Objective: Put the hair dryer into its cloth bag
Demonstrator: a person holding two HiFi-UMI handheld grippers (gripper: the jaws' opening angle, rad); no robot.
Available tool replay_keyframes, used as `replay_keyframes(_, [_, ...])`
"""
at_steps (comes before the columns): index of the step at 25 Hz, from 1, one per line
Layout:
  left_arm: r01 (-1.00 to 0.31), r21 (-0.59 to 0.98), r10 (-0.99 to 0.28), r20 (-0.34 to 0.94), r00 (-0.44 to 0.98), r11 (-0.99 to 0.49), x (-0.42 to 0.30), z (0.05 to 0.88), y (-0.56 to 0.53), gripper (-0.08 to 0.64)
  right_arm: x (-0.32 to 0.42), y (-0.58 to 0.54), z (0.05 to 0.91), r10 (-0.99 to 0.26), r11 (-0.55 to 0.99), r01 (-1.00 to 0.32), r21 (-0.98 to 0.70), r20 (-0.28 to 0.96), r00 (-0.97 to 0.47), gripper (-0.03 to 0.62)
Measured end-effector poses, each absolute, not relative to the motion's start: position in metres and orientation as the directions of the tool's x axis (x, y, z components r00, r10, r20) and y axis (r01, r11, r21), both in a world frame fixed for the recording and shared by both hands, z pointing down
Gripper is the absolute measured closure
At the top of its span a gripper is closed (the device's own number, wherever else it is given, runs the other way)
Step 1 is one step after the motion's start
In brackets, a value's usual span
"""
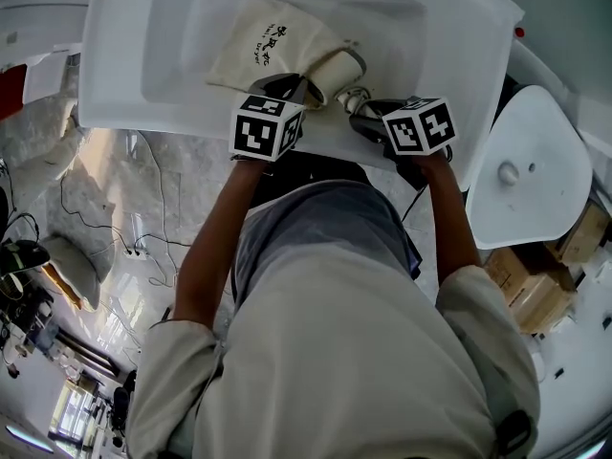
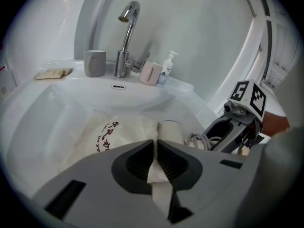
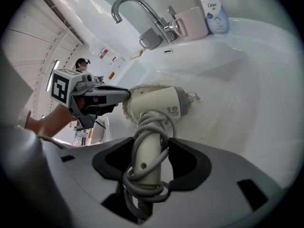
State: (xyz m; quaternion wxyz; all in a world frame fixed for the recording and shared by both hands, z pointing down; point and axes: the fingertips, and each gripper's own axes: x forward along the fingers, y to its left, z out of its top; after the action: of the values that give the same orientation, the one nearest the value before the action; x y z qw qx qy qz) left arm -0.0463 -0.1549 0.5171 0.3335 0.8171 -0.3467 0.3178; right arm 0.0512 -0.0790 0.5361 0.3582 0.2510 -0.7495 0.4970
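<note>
The cream cloth bag [image 1: 273,46] with dark print lies flat in the white sink [image 1: 124,75]. My left gripper [image 2: 156,148] is shut on a fold of the bag's mouth edge, a strip of cloth pinched between its jaws. The white hair dryer [image 3: 159,106] has its barrel nose inside the bag's mouth [image 3: 130,96]. My right gripper [image 3: 151,156] is shut on the dryer's handle, with the grey cord wound round it. In the head view the left gripper [image 1: 296,92] and right gripper [image 1: 359,118] sit side by side at the sink's near edge, with the dryer barrel [image 1: 339,68] between them.
A chrome faucet [image 2: 126,37] stands at the sink's back, with a grey cup [image 2: 95,63], a pink cup [image 2: 150,72] and a pump bottle [image 2: 166,68] beside it. A white rounded fixture [image 1: 531,170] and cardboard boxes [image 1: 550,275] are on the right.
</note>
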Motion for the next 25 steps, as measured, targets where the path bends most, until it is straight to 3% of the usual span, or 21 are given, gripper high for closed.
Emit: replay_keyframes(25, [-0.755,0.369,-0.347,0.720,0.601,-0.542,-0.052,0.507,-0.157,0.526,0.020,-0.106,0.552,0.007,0.386,-0.743,-0.547,0.807,-0.591,0.353])
